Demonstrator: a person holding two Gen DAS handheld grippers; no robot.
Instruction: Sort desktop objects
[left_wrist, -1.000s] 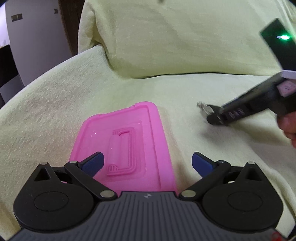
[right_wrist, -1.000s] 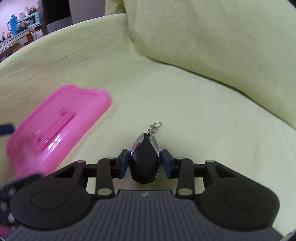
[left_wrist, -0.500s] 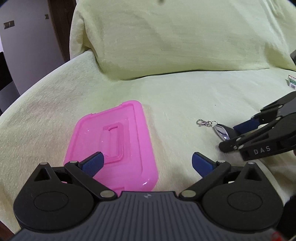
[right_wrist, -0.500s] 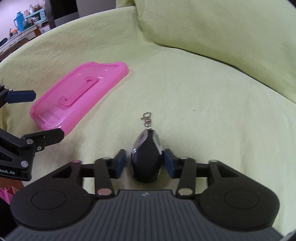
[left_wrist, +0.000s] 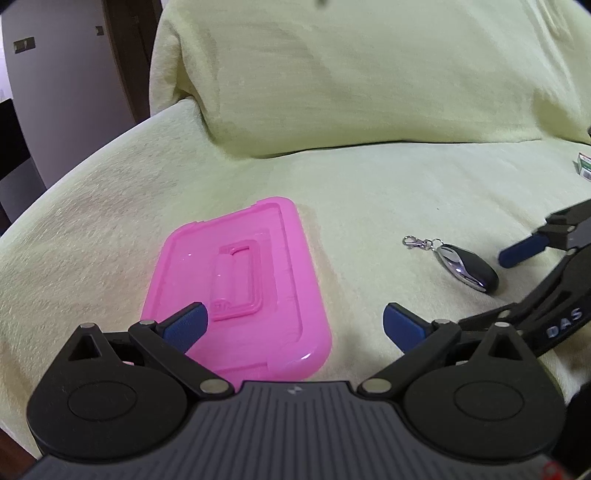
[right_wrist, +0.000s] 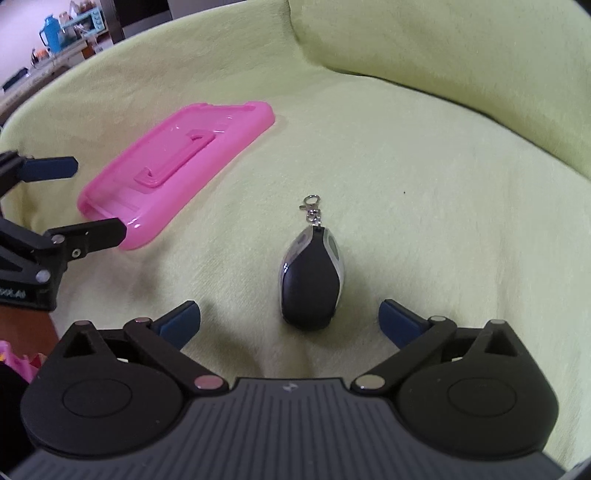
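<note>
**Key fob down on the cover, both grippers wide**

The right gripper (right_wrist: 289, 318) sits with its blue pads spread apart, and the black-and-silver key fob (right_wrist: 312, 282) lies flat on the pale green cover (right_wrist: 424, 192) just ahead of the gap, touching neither pad, its clasp pointing away. Over on the left, the pink lid (left_wrist: 240, 291) rests flat on the same cover, handle side up, near the fob but apart from it. The left gripper (left_wrist: 293, 326) hovers over the lid's near end, jaws fully parted, holding nothing. At the far right edge of the left wrist view, a small green-and-white box (left_wrist: 584, 166) peeks in.
</note>
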